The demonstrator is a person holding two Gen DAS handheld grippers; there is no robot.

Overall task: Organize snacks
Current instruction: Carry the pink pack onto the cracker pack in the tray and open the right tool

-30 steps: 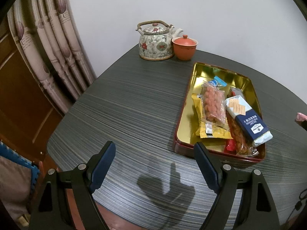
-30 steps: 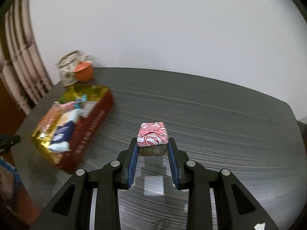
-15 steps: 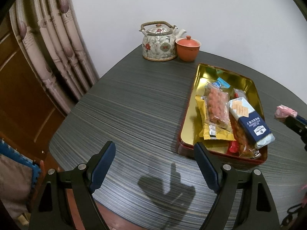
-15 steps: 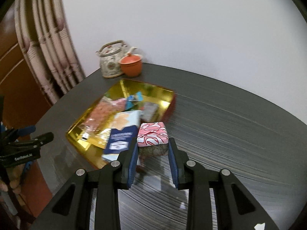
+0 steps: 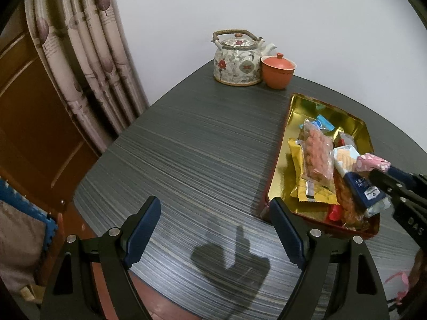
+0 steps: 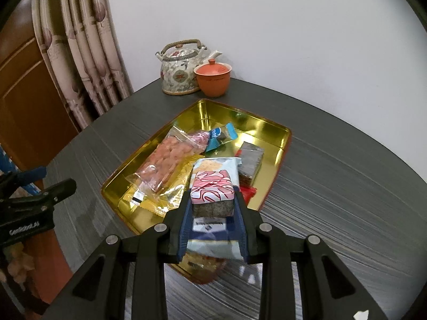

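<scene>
My right gripper point(image 6: 212, 200) is shut on a small pink-and-white wrapped snack point(image 6: 212, 190) and holds it above the near end of the gold tin tray point(image 6: 202, 112). The tray holds several snacks: a clear bag of orange pieces point(image 6: 168, 160), a yellow packet point(image 6: 160, 194), a blue cracker pack point(image 6: 216, 168), a dark bar point(image 6: 250, 160). In the left wrist view the pink snack point(image 5: 373, 162) hangs over the tray point(image 5: 328, 112) at the right. My left gripper point(image 5: 216, 229) is open and empty over bare table, left of the tray.
A flowered teapot point(image 5: 237, 61) and an orange lidded cup point(image 5: 277, 70) stand at the table's far edge by the wall. Curtains point(image 5: 88, 61) and a wooden door point(image 5: 29, 122) are at the left. The dark striped table point(image 5: 186, 160) has a rounded front edge.
My right gripper carried the pink snack from the open table leftward to above the tray's near end. My left gripper stayed open and shifted only slightly.
</scene>
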